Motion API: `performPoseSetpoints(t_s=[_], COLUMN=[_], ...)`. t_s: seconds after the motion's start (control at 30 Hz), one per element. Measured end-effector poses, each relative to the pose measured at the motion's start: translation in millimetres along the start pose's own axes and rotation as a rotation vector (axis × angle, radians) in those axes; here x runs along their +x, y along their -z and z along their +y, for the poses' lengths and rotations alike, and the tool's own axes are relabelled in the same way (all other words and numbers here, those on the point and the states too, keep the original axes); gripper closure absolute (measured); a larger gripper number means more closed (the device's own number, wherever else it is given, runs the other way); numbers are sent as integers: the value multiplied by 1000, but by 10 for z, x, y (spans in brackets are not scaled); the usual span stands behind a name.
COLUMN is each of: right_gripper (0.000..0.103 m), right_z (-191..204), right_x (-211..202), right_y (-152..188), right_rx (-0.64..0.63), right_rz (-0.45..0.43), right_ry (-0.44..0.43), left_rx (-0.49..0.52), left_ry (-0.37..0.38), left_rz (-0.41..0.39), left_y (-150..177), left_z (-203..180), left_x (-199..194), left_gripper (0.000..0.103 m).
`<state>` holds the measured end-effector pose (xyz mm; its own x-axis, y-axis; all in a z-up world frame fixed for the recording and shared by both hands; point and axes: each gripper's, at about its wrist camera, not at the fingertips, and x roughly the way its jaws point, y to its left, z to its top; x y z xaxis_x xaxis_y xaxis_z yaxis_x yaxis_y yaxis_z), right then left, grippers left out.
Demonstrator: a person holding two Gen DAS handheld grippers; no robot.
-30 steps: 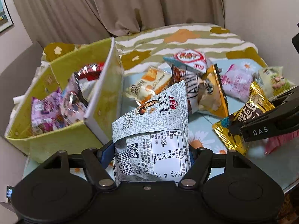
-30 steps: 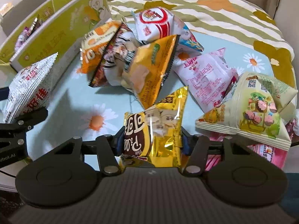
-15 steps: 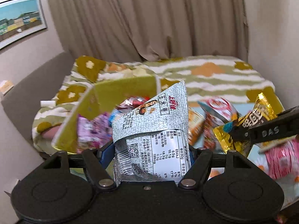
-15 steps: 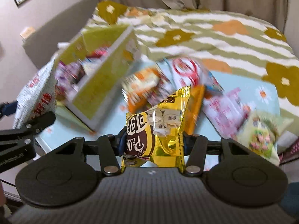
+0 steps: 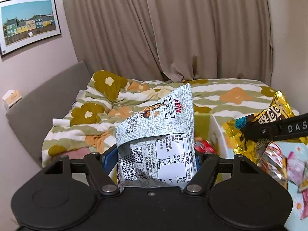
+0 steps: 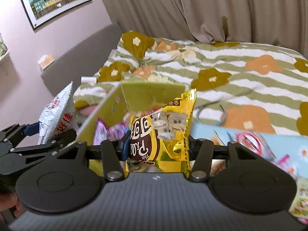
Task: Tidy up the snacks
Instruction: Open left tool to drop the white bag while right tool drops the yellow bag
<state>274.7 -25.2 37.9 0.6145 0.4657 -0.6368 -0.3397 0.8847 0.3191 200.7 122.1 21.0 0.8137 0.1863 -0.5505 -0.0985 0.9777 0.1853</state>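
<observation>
My left gripper is shut on a silver-white snack bag, held up above the near end of the yellow-green box. My right gripper is shut on a gold and brown snack bag, held in front of the same box, which holds purple and red packets. The left gripper with its silver bag shows at the left of the right wrist view. The gold bag and a right finger show at the right of the left wrist view.
More snack bags lie on the light blue flowered table to the right. Behind is a bed with a green striped flowered quilt, a grey headboard, curtains and a framed picture.
Both grippers have lifted and swung left with their bags, from above the table's snack pile to over the box. The views now tilt up toward the bed and curtain.
</observation>
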Motion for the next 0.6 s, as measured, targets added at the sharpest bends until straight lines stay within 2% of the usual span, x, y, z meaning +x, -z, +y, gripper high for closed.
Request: performPoseSetpoints(t_s=[0.27,0.4,0.5,0.6], right_gripper=[36,36,36,36], right_z=[332,404,394,352], right_x=[731,1085,1296,1449], right_y=[-431,-533,-539,-519], right_rx=[65,90,122,162], right_rz=[-2,18,36,56], right_ry=[48,119,161,180], left_rx=[-19,-18,-39,-44], left_ry=[148,226,263,291], left_rz=[81,151,204,213], left_y=[-320,-347,-313,-265], left_z=[442,525,566,621], left_x=[919,1425,1732,1853], left_gripper=[26,25,21,4])
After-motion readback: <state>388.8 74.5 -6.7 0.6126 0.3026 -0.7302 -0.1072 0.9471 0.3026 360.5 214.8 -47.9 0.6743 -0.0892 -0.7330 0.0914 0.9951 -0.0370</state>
